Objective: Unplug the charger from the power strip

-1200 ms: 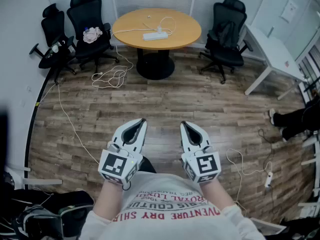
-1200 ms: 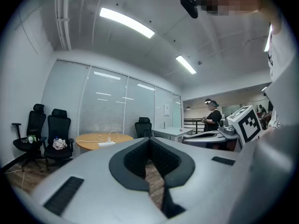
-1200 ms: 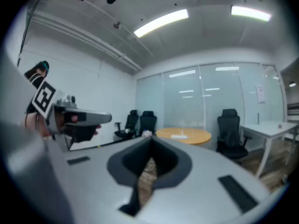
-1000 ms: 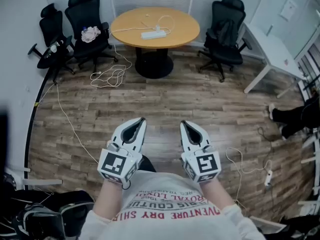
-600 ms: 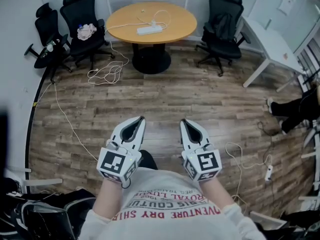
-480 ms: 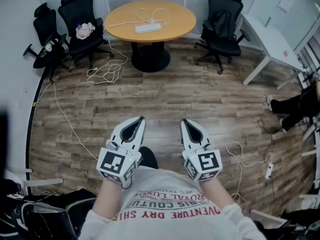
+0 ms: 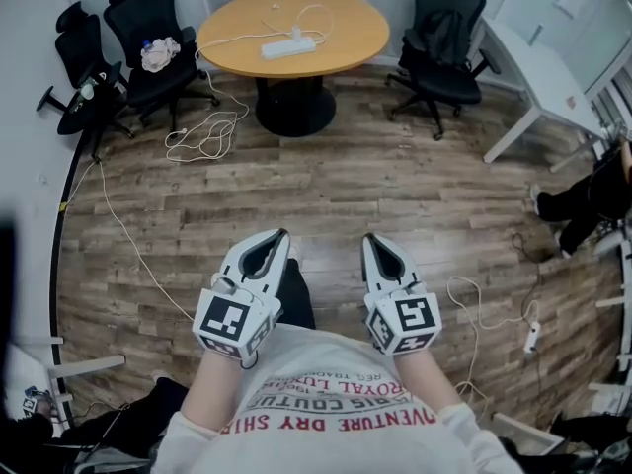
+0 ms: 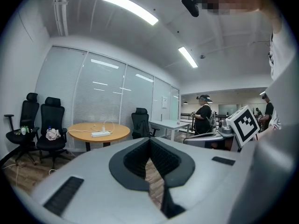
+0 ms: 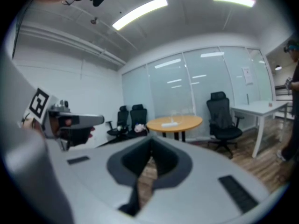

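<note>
A white power strip (image 7: 288, 47) lies on the round wooden table (image 7: 341, 42) at the far end of the room. A small white charger (image 7: 294, 35) stands plugged in it, and its thin white cable loops over the tabletop. Both grippers are held close to the person's body, far from the table. My left gripper (image 7: 280, 236) is shut, with nothing between its fingers. My right gripper (image 7: 374, 240) is shut too and holds nothing. The table (image 8: 99, 130) and strip (image 8: 101, 134) show small in the left gripper view. They appear small in the right gripper view as well: the table (image 9: 174, 122) and the strip (image 9: 171, 124).
Black office chairs (image 7: 156, 34) stand left of the table and another chair (image 7: 449, 28) right of it. White cable lies coiled on the wood floor (image 7: 202, 138). A white desk (image 7: 541, 72) and a seated person's legs (image 7: 583, 200) are at the right, a floor cable (image 7: 494, 324) near them.
The table has slid toward the top of the head view as the person steps forward. A dark trouser leg now shows between the grippers. Both grippers stay shut, side by side.
</note>
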